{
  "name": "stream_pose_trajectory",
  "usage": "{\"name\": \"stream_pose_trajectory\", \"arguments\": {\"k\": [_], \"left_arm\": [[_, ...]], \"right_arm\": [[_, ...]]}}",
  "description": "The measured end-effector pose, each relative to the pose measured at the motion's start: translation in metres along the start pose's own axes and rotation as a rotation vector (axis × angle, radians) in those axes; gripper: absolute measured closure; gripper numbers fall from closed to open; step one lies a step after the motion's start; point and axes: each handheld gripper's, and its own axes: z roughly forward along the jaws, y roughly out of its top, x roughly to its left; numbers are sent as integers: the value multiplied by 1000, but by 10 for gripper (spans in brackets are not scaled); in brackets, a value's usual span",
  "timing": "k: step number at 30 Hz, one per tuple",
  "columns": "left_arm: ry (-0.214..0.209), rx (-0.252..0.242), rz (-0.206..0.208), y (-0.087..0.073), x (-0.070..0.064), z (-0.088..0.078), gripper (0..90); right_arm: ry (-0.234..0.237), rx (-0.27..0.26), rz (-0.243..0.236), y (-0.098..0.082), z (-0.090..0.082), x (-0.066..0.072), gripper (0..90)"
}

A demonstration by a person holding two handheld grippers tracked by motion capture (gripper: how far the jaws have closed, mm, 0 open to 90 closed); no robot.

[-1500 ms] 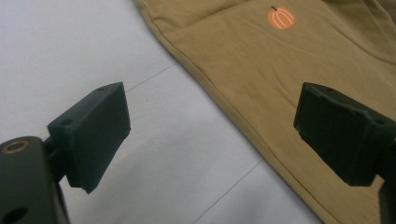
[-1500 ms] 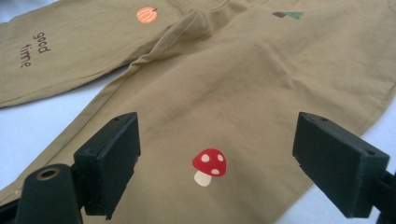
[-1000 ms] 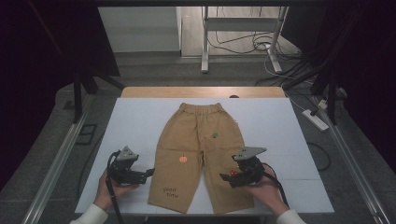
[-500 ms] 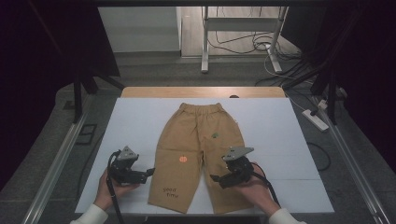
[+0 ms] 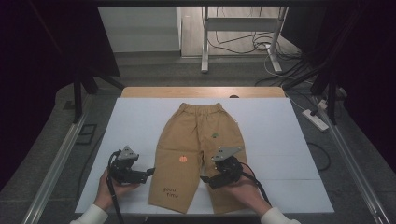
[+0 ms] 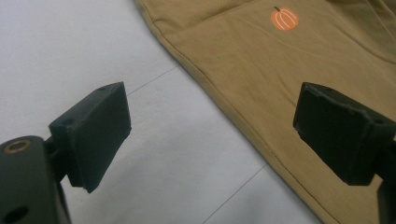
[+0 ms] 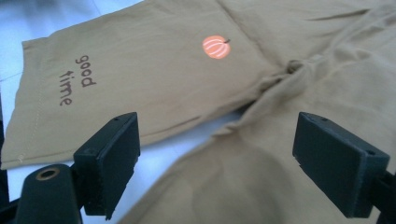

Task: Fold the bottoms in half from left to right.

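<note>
Right gripper first, the nearer of the two to the cloth: jaws spread wide, nothing between them, poised low over the tan shorts at the inner edge of one leg. In the right gripper view the fabric lies straight ahead of the jaws, the bunched crotch just beyond them and slightly toward the right-hand jaw, the other leg with its "good time" lettering off past the left-hand jaw.

Left gripper next: jaws also wide and empty, held just outside the opposite leg. In its own view the outer seam runs diagonally between the jaws, cloth under the right-hand jaw, bare white table under the left.

Farther out, the shorts' long axis runs away from both grippers, hems near, waistband far. No containers on the table.
</note>
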Motion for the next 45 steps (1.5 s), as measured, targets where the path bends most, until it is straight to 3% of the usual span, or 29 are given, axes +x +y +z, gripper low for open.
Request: {"name": "stream_pose_trajectory", "arguments": {"k": [19,31,45], "left_arm": [[-2,-1,2,0,0,0,110],[-2,-5,-1,1,0,0,111],[-2,-3,1,1,1,1,115]], "right_arm": [[66,29,-61,19,25,25,154],[102,16,-99,29,37,41,159],[167,32,-136,44,65,66,160]]}}
